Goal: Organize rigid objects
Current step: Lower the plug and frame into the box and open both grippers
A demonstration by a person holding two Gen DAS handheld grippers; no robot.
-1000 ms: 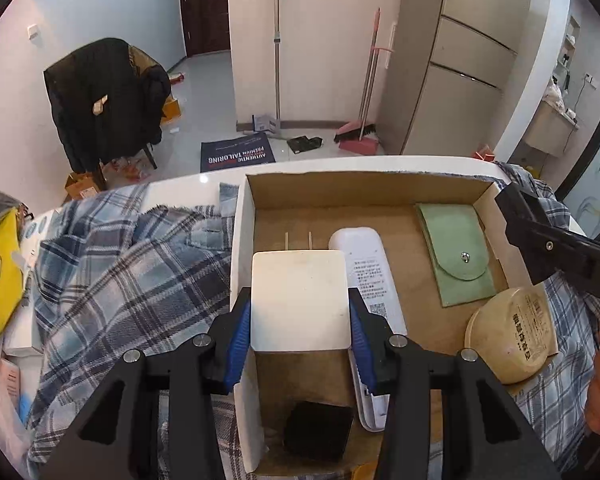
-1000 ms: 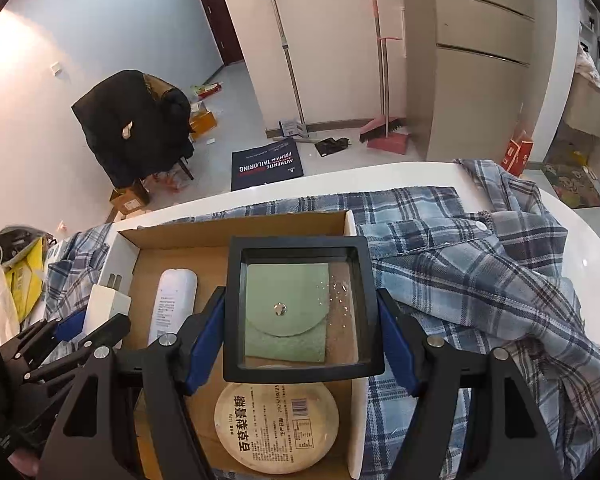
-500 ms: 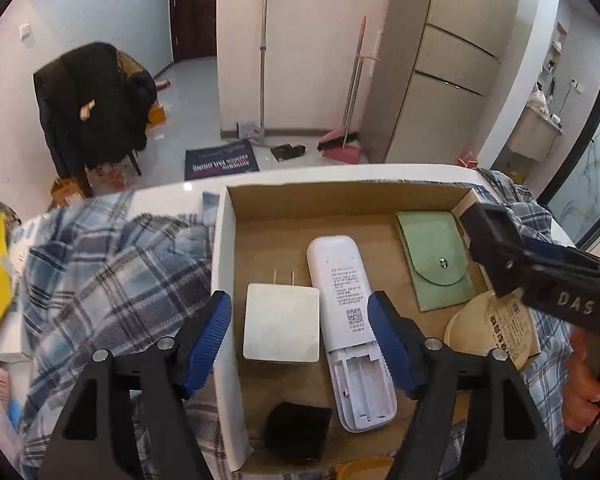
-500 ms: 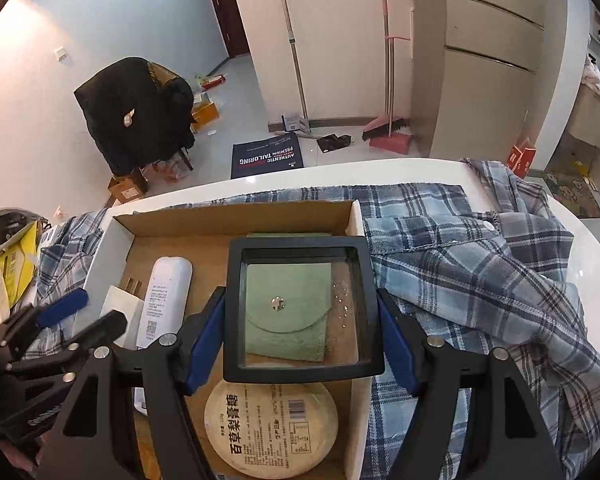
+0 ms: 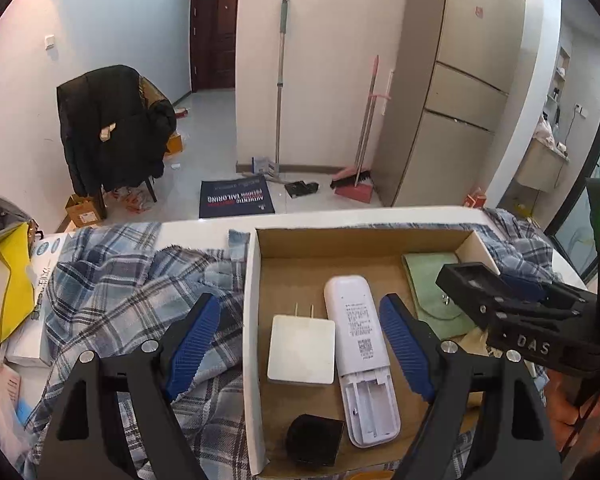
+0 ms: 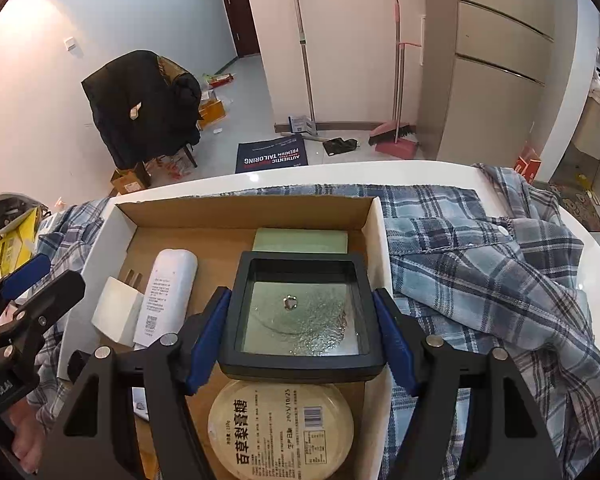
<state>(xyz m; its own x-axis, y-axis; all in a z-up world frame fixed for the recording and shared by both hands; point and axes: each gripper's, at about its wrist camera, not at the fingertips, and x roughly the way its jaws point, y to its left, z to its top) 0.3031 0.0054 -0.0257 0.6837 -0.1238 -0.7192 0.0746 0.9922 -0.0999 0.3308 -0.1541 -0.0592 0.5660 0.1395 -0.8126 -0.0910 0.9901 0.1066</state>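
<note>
An open cardboard box [image 5: 360,242] on the table holds a white charger [image 5: 301,354], a white remote [image 5: 360,344], a green pouch [image 5: 432,280], a small black block [image 5: 315,438] and a round tin [image 6: 280,428]. My left gripper [image 5: 300,308] hovers above the charger with its jaws opening; the blue pads touch nothing. My right gripper [image 6: 300,300] is shut on a black square frame with a clear window [image 6: 300,268], held over the pouch [image 6: 300,240] inside the box [image 6: 244,210]. That frame [image 5: 472,280] also shows at the right of the left wrist view.
A blue plaid shirt [image 5: 140,288] lies rumpled on both sides of the box [image 6: 480,264]. A yellow bag [image 5: 4,280] and white cartons sit at the table's left. The white table edge [image 6: 420,166] curves behind the box. A person's hand [image 5: 580,408] grips the right tool.
My left gripper has let go of the white charger, which now lies flat in the box, and its jaws have spread wide. The right gripper still holds the black frame.
</note>
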